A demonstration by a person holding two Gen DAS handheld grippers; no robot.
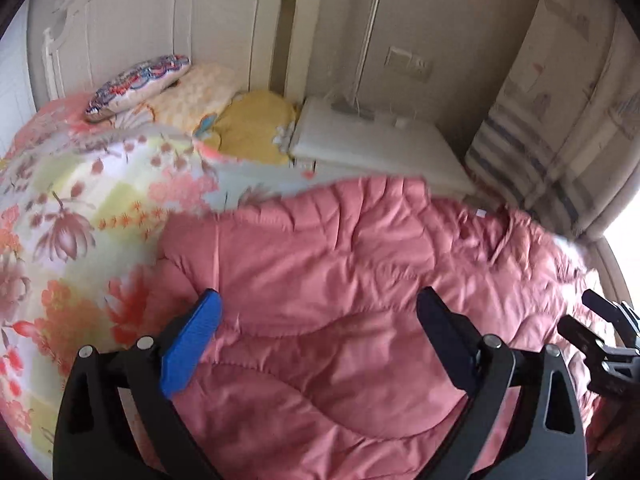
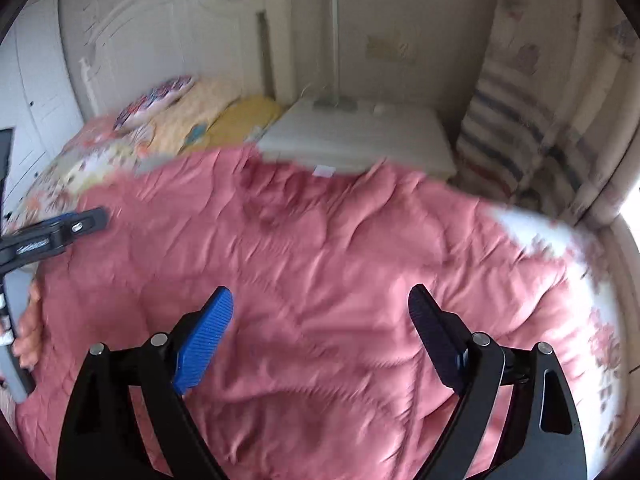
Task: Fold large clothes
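A large pink quilted garment lies spread over the bed, wrinkled, and fills the lower half of both views. My left gripper hovers above its left part, open, with nothing between its blue-padded fingers. My right gripper hangs over the middle of the garment, also open and empty. The right gripper's fingers show at the right edge of the left wrist view. The left gripper's fingers show at the left edge of the right wrist view.
A floral bedsheet covers the bed to the left. Pillows lie by the white headboard. A white nightstand stands beside the bed, striped curtains at the right. A hand shows at the left edge.
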